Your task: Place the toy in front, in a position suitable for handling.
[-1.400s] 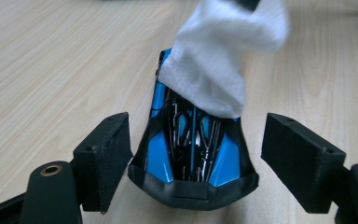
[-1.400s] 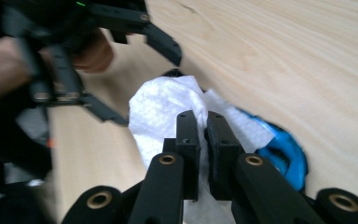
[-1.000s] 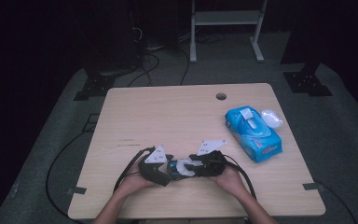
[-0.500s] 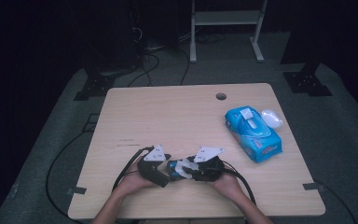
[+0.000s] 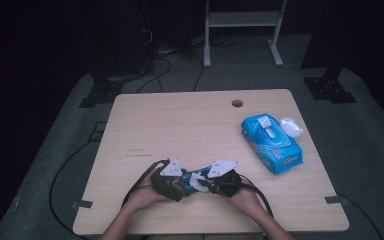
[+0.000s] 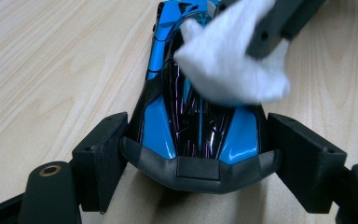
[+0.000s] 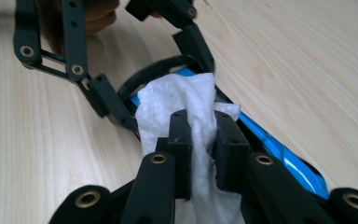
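A blue and black toy car (image 6: 168,126) lies on the wooden table (image 5: 180,125) near its front edge. My left gripper (image 6: 200,158) has one jaw on each side of the car's black end. Its jaws have just been closing, and they now press on the car. My right gripper (image 7: 200,140) is shut on a white wipe (image 7: 177,100). Its jaws have just been closing with the wipe between them. The wipe (image 6: 228,70) rests on the car's top. In the high view the left gripper (image 5: 184,181) and the right gripper (image 5: 200,181) meet tip to tip over the car (image 5: 205,173).
A blue pack of wipes (image 5: 271,142) lies at the table's right side with its flap open, and a small white lid (image 5: 291,126) sits beside it. There is a round hole (image 5: 237,103) near the far edge. Cables trail off the front left edge.
Both hands stay nearly where they were. The right gripper has shifted slightly toward the person, and the wipe stays on the car.
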The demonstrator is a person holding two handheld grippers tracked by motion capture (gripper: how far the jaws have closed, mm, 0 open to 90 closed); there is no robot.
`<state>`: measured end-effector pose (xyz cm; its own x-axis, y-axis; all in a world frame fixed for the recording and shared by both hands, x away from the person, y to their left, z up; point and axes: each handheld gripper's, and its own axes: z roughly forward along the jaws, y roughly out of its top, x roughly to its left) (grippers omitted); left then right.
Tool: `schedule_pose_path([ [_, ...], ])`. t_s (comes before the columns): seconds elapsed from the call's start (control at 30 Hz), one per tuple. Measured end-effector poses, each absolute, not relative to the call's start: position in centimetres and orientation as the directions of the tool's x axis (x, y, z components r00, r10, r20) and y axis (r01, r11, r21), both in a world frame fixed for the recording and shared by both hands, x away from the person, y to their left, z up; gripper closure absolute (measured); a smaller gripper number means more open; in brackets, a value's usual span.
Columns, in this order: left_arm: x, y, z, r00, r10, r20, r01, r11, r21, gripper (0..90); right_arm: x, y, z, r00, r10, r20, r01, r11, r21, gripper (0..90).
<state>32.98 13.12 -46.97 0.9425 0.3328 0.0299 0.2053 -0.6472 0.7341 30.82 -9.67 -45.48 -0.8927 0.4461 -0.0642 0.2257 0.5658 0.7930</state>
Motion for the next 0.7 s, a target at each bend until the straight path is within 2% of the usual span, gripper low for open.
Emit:
schedule_pose_path([
  [0.23, 33.0, 13.0, -47.0, 0.944, 0.326, 0.043, 0.192, -0.652, 0.733, 23.3, 31.7, -13.0, -45.6, -0.862, 0.505, -0.043, 0.289, 0.560, 0.777, 78.8],
  [0.33, 32.9, 12.5, -47.1, 0.943, 0.330, 0.055, 0.188, -0.657, 0.730, 23.4, 31.9, -14.4, -45.9, -0.836, 0.548, -0.006, 0.332, 0.515, 0.790, 79.7],
  [0.43, 32.8, 12.3, -47.1, 0.940, 0.334, 0.070, 0.183, -0.667, 0.722, 23.1, 31.6, -13.9, -45.9, -0.832, 0.553, -0.031, 0.319, 0.524, 0.789, 80.7],
  [0.6, 32.6, 12.6, -47.1, 0.939, 0.335, 0.076, 0.184, -0.676, 0.713, 22.8, 31.0, -12.9, -46.0, -0.857, 0.516, -0.007, 0.304, 0.515, 0.802, 80.7],
  [0.7, 32.7, 12.4, -47.2, 0.941, 0.327, 0.090, 0.166, -0.676, 0.718, 23.8, 31.3, -13.5, -45.8, -0.846, 0.533, -0.006, 0.324, 0.522, 0.789, 80.7],
])
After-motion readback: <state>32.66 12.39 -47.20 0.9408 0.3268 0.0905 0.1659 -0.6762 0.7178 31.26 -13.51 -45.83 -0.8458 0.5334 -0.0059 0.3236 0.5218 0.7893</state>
